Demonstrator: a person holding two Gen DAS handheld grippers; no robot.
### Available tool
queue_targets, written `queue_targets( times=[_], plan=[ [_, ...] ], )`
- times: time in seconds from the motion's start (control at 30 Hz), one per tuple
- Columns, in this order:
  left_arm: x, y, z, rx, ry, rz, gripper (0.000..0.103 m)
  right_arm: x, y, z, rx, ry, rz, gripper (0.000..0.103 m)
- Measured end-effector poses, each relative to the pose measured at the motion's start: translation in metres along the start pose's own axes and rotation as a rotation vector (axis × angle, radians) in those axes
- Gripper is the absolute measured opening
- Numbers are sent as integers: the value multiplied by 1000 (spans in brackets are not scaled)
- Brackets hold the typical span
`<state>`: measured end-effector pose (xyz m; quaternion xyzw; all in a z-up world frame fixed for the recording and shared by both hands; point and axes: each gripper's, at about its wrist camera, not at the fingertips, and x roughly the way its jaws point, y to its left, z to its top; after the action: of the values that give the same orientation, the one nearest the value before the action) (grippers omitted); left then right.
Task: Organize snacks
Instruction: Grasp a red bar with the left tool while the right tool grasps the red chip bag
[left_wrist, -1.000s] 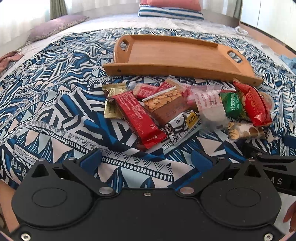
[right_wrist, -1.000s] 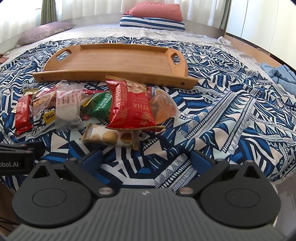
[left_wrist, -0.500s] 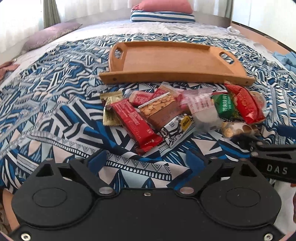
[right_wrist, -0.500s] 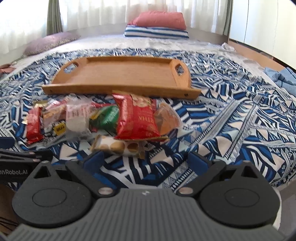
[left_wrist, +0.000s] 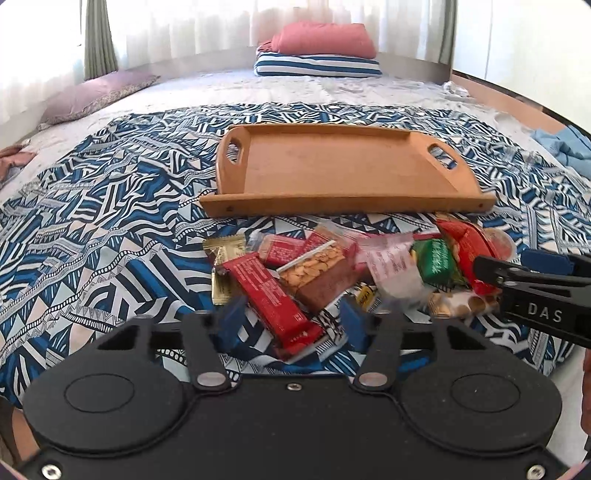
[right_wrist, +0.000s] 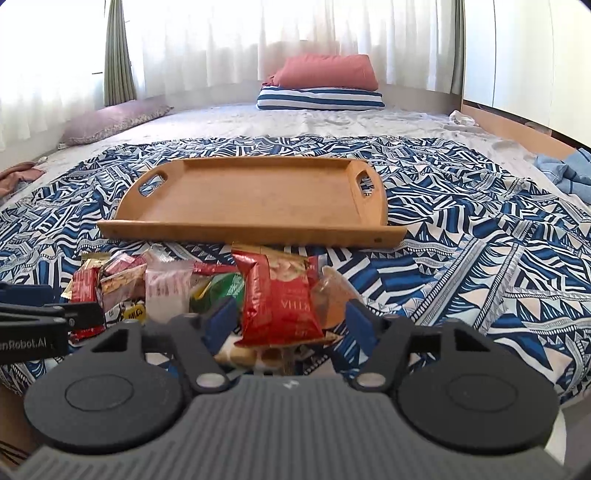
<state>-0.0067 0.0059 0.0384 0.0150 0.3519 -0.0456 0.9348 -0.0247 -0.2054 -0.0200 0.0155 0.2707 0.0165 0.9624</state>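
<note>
One wooden tray (left_wrist: 343, 177) lies on the bed's patterned blanket (left_wrist: 110, 221), the snack pile just at its 6 o'clock. Left gripper (left_wrist: 291, 321) jaws are spread around one long red bar (left_wrist: 269, 295); right gripper (right_wrist: 291, 319) jaws are spread around one red chip bag (right_wrist: 284, 302).

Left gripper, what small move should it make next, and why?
Probably ease forward and close on the long red bar. The left gripper is open with the bar's near end between its fingers, and the wooden tray behind holds no snacks yet.

home bedroom: bed (right_wrist: 443, 229), pillows (right_wrist: 325, 74), curtains (right_wrist: 207, 40)
</note>
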Motion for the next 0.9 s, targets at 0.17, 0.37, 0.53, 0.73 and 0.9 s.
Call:
queue_targets(
  times=[0.17,0.37,0.53,0.73,0.9],
  plan=[
    [6,10,2,-75,-7,35,25,4,-1,1,12,-12,11,56],
    [20,15,1,-135,8,56,24,13,3,2,18,-8,12,54],
    [25,14,0,-151,1,77,27,18,5,3,22,-7,14,55],
    [33,13,-2,-188,14,85,36,23,8,5,5,-11,11,56],
    [33,16,-1,-216,19,56,30,28,9,7,23,-5,35,53]
  ],
)
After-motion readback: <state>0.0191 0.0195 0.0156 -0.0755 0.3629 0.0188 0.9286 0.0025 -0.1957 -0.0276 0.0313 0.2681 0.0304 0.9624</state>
